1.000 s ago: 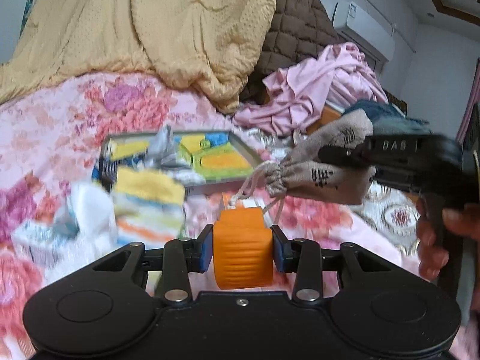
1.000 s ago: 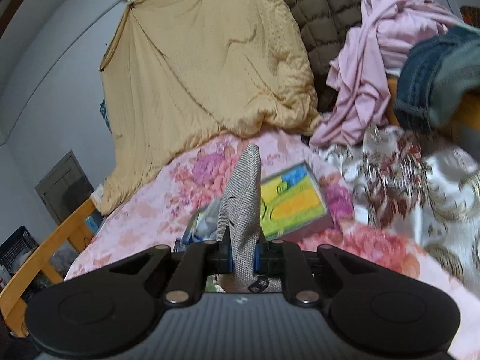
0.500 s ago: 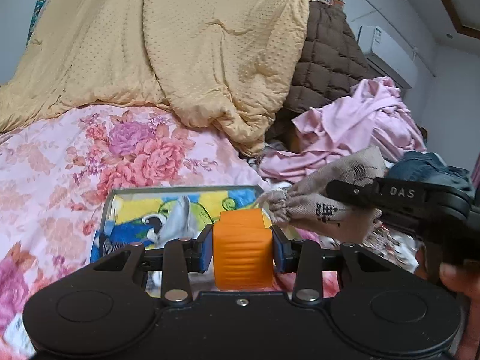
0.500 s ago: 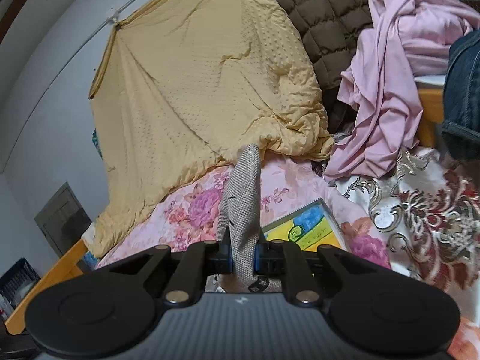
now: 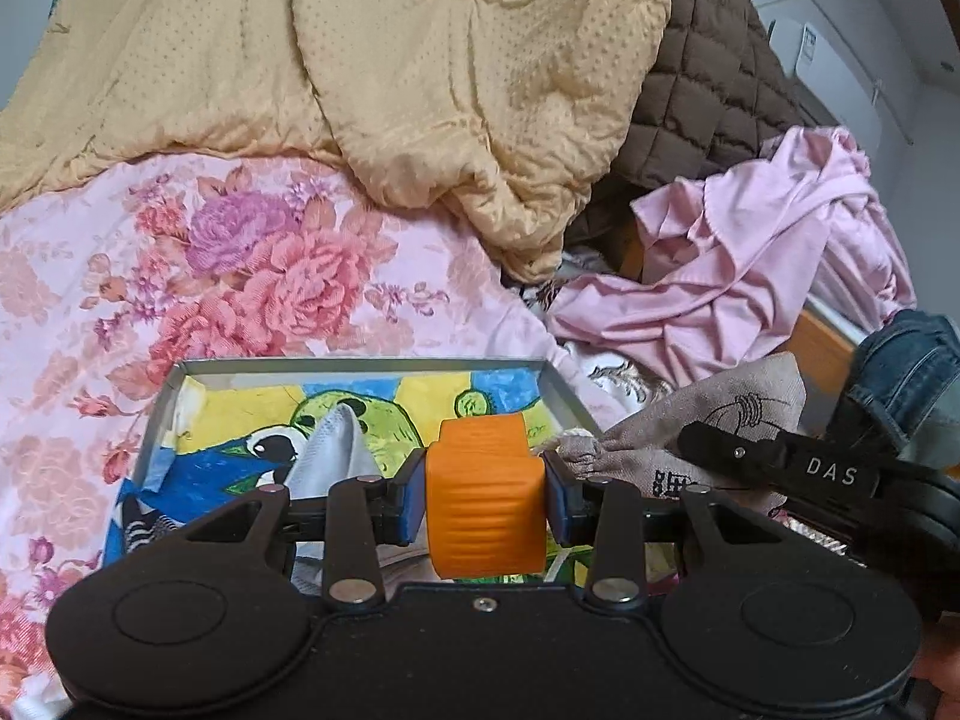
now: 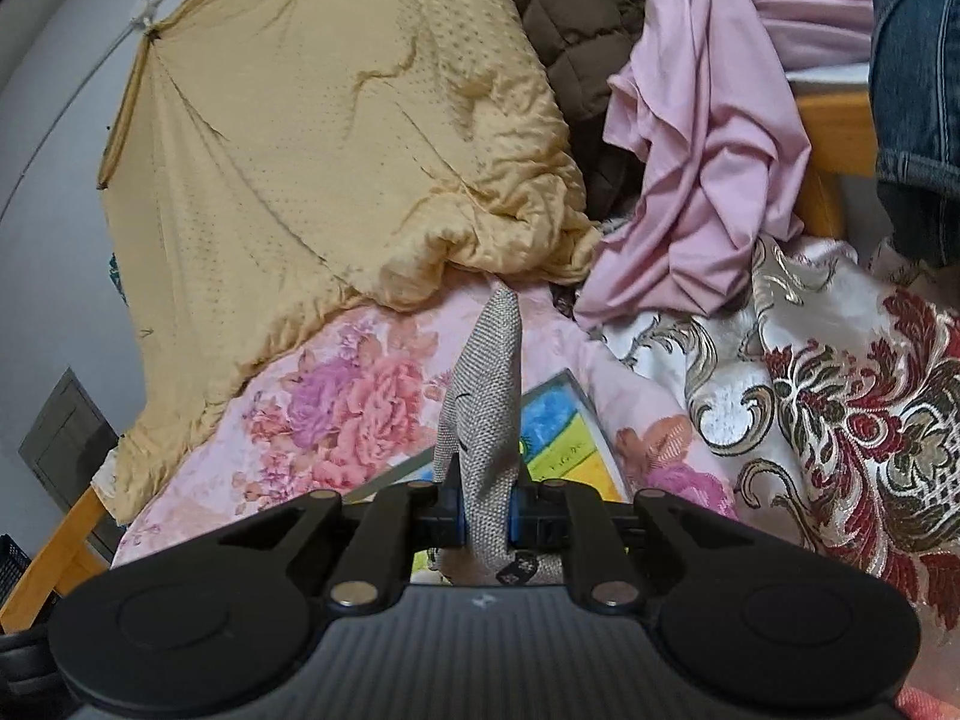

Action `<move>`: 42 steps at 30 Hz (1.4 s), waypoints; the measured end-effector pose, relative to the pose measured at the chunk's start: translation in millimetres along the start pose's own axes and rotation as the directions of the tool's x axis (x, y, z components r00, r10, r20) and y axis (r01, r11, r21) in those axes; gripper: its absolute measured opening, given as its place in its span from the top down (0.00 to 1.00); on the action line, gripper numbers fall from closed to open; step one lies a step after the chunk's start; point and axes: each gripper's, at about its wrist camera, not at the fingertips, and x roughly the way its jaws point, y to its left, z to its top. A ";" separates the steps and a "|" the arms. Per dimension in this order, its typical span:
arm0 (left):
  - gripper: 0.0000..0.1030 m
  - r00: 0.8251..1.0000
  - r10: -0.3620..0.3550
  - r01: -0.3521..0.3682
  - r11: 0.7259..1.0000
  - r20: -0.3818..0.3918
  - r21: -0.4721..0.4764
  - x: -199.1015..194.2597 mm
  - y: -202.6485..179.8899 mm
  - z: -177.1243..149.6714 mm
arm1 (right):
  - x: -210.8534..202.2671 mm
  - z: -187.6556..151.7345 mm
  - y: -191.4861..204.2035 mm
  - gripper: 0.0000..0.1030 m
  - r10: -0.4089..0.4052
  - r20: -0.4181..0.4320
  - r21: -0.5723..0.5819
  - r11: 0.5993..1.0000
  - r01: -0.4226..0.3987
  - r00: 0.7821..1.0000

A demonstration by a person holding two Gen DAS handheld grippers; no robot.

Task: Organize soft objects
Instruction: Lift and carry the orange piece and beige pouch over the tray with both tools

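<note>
The left gripper (image 5: 485, 501) is clamped on an orange ribbed block (image 5: 483, 498), its blue pads pressed to the block's two sides; it hangs over the near half of a shallow metal tray (image 5: 360, 365) with a painted parrot bottom, which lies flat on the pink floral bedspread (image 5: 180, 276). The right gripper (image 6: 485, 516) is closed narrowly on a grey woven drawstring pouch (image 6: 483, 414); the pouch's upper end rises out of the jaws and its lower end bulges beneath them.

The tray's far rim and left wall stand clear, with bare bedspread beyond them as far as the yellow quilt (image 5: 360, 60); the quilt's bunched hem drops close to the tray's far right corner. Right of the tray the room narrows: a crumpled pink garment (image 5: 750, 276) and a brown quilted cover (image 5: 714, 78) pile up there, with folded denim (image 5: 912, 360) at the edge. Inside the tray a grey-white cloth (image 5: 336, 450) peaks up just left of the block, and a striped piece (image 5: 141, 531) sits at the near left corner.

The left view alone shows the pouch from the side, printed in black, its gathered neck just beside the tray's right rim, with the other tool's black finger lying across it. The right view alone shows a wooden bed frame (image 6: 834, 120) behind the pink garment, a gold and red brocade cloth (image 6: 840, 420) to the right of the tray, and only the tray's blue and yellow corner past the pouch.
</note>
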 end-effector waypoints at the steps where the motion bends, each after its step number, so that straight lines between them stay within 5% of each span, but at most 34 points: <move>1: 0.60 1.000 0.005 -0.005 1.000 -0.011 0.007 4.4 -1.5 -0.9 | 2.2 -0.6 -1.3 0.87 0.000 -0.007 0.000 1.000 0.000 1.000; 20: 0.60 0.986 0.099 -0.073 0.980 -0.136 0.183 58.1 -27.7 -26.8 | 19.5 -11.0 -10.3 0.84 -0.159 -0.081 -0.102 0.983 0.150 0.984; 33: 0.60 0.978 0.119 -0.092 0.984 -0.173 0.155 76.3 -19.2 -33.6 | 41.2 -11.8 -18.7 0.83 -0.126 -0.111 -0.160 0.981 0.107 0.986; 42: 0.60 0.975 0.126 -0.101 0.985 -0.185 0.142 78.1 -19.0 -32.9 | 40.5 -9.8 -21.5 0.66 -0.157 -0.137 -0.164 0.977 0.134 0.978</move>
